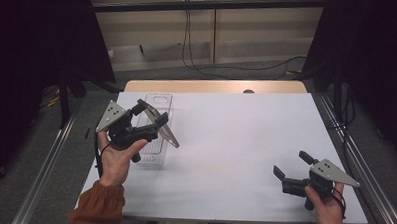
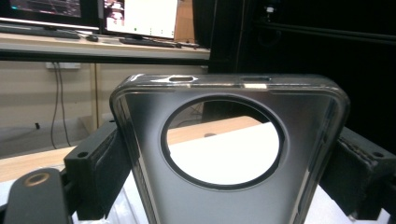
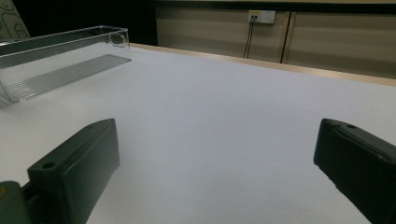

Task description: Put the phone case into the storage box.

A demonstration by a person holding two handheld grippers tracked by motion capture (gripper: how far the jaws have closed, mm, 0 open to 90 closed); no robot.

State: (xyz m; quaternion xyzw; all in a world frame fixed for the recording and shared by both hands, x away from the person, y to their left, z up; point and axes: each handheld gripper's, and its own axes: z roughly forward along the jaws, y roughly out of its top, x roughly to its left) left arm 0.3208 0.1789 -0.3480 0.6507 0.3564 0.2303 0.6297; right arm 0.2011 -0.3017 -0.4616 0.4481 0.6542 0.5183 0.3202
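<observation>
- The left gripper (image 1: pixel 151 118) is raised above the left edge of the tabletop (image 1: pixel 235 143), held in the person's left hand (image 1: pixel 115 161).
- Its jaws are closed on a clear phone case (image 1: pixel 162 126), one jaw pressed against each long side.
- In the left gripper view the phone case (image 2: pixel 229 140) stands between the two black jaws with its large round camera cut-out facing the lens; the white tabletop shows through the hole.
- In the high view the case tilts, its lower end pointing toward the middle of the tabletop.
- A clear plastic tray (image 1: pixel 154 150) lies on the tabletop along the left edge, just beneath and behind the left gripper; whether the case touches it I cannot tell.
- The right gripper (image 1: pixel 293 170) sits low near the front right corner of the tabletop, held by the right hand (image 1: pixel 328 209).
- Its jaws stand wide apart with nothing between them; the right gripper view shows bare white surface in the gap and the clear plastic tray (image 3: pixel 60 60) far off.
</observation>
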